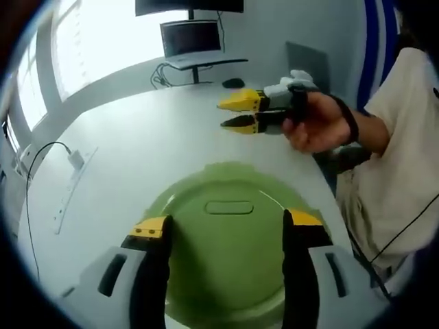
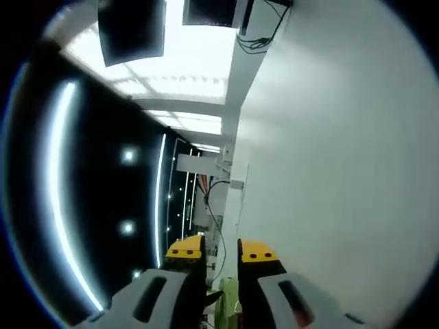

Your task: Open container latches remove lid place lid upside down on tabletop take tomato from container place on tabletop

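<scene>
A round green lid (image 1: 230, 253) with an oval recess at its middle lies on the white table (image 1: 137, 137), close under my left gripper (image 1: 226, 229). The left gripper is open, and its yellow-tipped fingers (image 1: 152, 229) stand wide apart above the lid with nothing between them. What lies beneath the lid is hidden. Farther back on the right, a hand (image 1: 319, 123) holds my right gripper (image 1: 230, 113) above the table, its jaws a little apart and empty. In the right gripper view, the right gripper (image 2: 219, 252) shows a narrow gap, and a sliver of green (image 2: 223, 308) sits low between its fingers.
Monitors (image 1: 191, 38) and a mouse (image 1: 233, 83) stand at the table's far edge. A cable with a white adapter (image 1: 75, 159) lies at the left. A person in a cream shirt (image 1: 405, 137) sits at the right. The tilted right gripper view shows the white tabletop (image 2: 329, 171) and windows.
</scene>
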